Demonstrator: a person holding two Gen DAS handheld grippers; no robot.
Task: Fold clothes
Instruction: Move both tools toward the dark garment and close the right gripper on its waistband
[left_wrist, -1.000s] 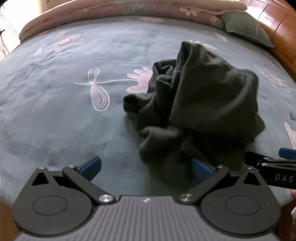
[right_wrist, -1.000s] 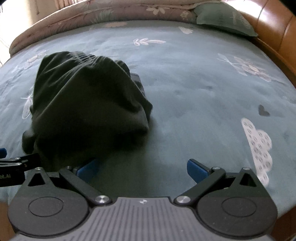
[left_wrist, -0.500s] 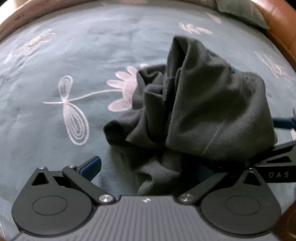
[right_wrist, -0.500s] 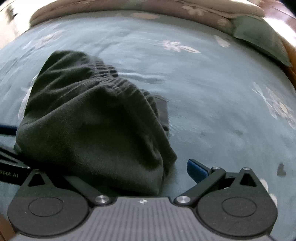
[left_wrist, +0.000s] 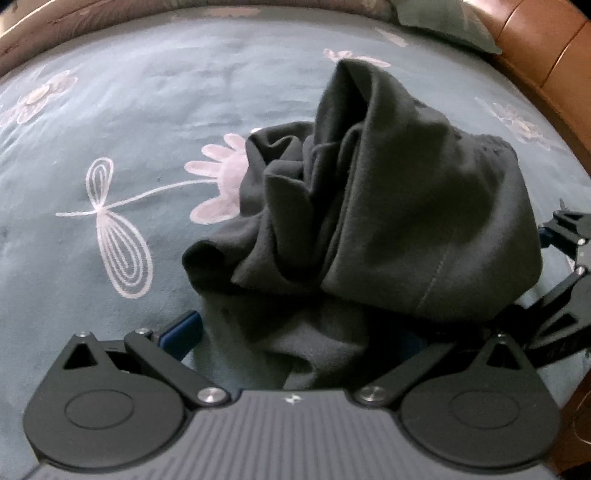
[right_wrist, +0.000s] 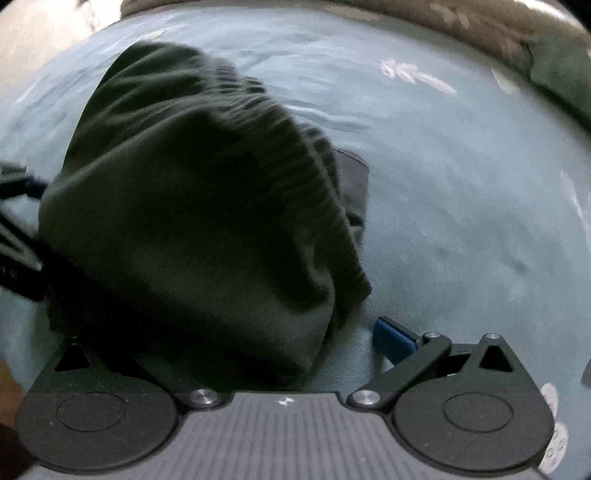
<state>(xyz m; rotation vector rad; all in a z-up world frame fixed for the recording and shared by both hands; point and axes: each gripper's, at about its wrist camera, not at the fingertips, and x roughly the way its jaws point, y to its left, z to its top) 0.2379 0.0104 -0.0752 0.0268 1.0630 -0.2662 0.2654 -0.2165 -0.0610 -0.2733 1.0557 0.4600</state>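
A crumpled dark grey-green garment (left_wrist: 406, 206) lies heaped on the teal bedspread (left_wrist: 110, 110). Its ribbed elastic waistband (right_wrist: 295, 147) shows in the right wrist view. My left gripper (left_wrist: 295, 332) is open at the heap's near edge, with the cloth lying between its fingers; the left blue pad (left_wrist: 181, 328) shows and the right pad is buried. My right gripper (right_wrist: 258, 343) is open too, pushed against the garment (right_wrist: 192, 221) from the other side; only its right pad (right_wrist: 393, 338) is visible. Each gripper appears at the edge of the other's view, the right gripper (left_wrist: 565, 258) and the left gripper (right_wrist: 18, 221).
A green pillow (left_wrist: 443, 26) and a brown wooden headboard (left_wrist: 546, 48) are at the far right. A folded quilt (right_wrist: 461, 22) runs along the back. The bed's edge (left_wrist: 576, 424) is close at the lower right. White flower embroidery (left_wrist: 122, 236) marks the spread to the left.
Both grippers have moved forward and inward into the heap. The cloth now covers the left gripper's right pad and the right gripper's left pad. The garment looms larger in both views.
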